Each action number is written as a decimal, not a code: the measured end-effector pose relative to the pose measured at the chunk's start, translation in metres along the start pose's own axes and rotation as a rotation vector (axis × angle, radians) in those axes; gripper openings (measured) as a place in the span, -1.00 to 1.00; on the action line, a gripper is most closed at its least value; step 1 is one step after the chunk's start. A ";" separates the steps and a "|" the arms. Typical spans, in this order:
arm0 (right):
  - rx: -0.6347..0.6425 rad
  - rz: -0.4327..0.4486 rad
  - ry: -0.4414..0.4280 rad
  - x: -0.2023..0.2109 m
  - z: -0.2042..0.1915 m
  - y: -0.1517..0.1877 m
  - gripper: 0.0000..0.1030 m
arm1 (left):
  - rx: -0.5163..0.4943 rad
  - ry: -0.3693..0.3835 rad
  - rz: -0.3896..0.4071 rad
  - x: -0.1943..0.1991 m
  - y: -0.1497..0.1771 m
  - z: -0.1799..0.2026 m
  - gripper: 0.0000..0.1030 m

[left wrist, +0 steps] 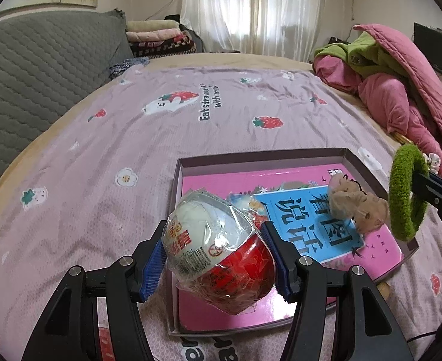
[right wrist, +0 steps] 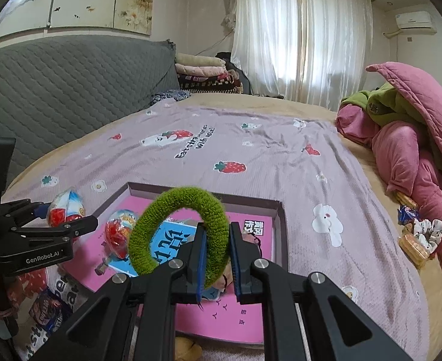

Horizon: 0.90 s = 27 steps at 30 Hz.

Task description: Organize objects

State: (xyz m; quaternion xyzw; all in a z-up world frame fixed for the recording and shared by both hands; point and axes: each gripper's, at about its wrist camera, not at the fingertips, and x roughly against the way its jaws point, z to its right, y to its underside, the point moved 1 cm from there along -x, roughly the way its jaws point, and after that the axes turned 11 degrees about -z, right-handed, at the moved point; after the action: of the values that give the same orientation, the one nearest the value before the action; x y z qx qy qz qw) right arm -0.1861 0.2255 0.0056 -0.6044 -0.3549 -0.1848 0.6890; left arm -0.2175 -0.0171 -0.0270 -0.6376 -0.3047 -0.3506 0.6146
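While my left gripper (left wrist: 218,258) clamps the toy egg (left wrist: 218,249) over the box's (left wrist: 260,158) near-left corner, my right gripper (right wrist: 216,258) pinches the green hair ring (right wrist: 179,228) above its right side.

Bed (left wrist: 106,210), strawberry-print sheet (left wrist: 221,138); shallow box (left wrist: 380,180) on it (pink quilt (left wrist: 401,105) heaped beside).

Sheer-curtained window (right wrist: 302,36), grey quilted headboard (right wrist: 70,90), strawberry-print bedsheet (left wrist: 130,150)

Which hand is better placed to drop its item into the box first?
Probably the left. The left gripper holds the wrapped egg directly above the box; the right gripper pinches the green hair tie nearer the box's edge.
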 end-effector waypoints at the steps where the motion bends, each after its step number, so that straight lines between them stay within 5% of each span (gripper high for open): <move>1: 0.001 -0.003 0.000 -0.001 -0.001 0.001 -0.72 | 0.002 -0.001 -0.002 -0.001 0.001 -0.001 0.20; 27: 0.020 -0.119 0.025 -0.034 -0.001 0.026 -0.72 | -0.046 0.010 -0.076 -0.029 0.020 0.011 0.20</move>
State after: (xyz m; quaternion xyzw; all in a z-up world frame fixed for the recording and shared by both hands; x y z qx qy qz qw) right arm -0.1908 0.2240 -0.0365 -0.5730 -0.3833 -0.2292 0.6871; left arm -0.2166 -0.0063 -0.0625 -0.6377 -0.3174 -0.3838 0.5876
